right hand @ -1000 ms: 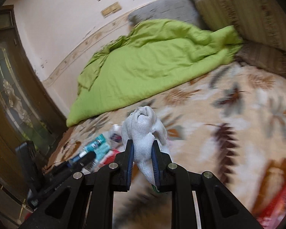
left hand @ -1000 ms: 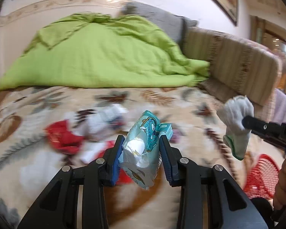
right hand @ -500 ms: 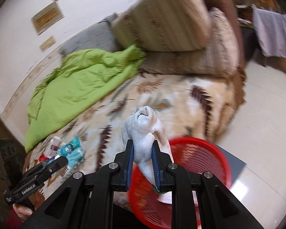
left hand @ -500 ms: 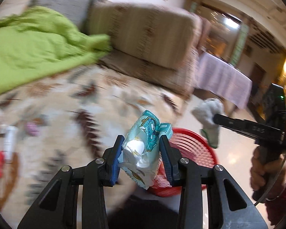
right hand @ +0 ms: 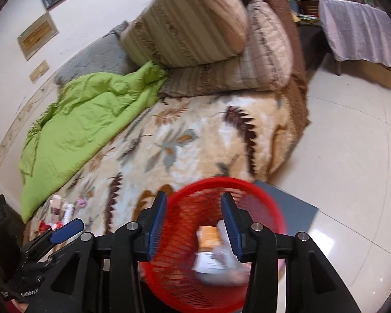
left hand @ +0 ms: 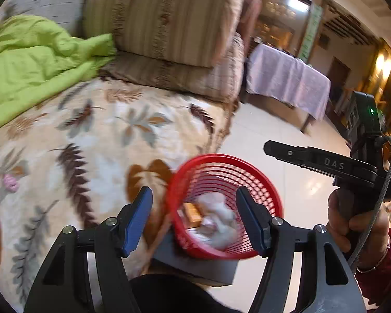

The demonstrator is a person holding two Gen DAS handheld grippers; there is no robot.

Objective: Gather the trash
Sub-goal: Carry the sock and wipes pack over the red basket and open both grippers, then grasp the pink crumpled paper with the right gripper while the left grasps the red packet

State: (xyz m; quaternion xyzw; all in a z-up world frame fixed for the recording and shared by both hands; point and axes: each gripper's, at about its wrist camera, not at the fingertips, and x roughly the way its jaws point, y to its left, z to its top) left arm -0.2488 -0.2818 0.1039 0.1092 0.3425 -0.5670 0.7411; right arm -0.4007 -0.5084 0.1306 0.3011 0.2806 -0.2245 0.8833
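while both grippers' fingers point(left hand: 133, 221) gape released, red basket point(right hand: 247, 185) at bed edge point(right hand: 286, 154), bare floor point(right hand: 352, 156) beside

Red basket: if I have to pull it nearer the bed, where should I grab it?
Probably by the rim of the red basket, on the near side, coming down from above with the open left gripper, one finger inside, one outside. It stands upright with an open top, so the thin rim fits the jaws; the whole body looks too wide.

Red basket point(left hand: 223, 161) mouth unobstructed; bed point(left hand: 96, 140) edge just beside.
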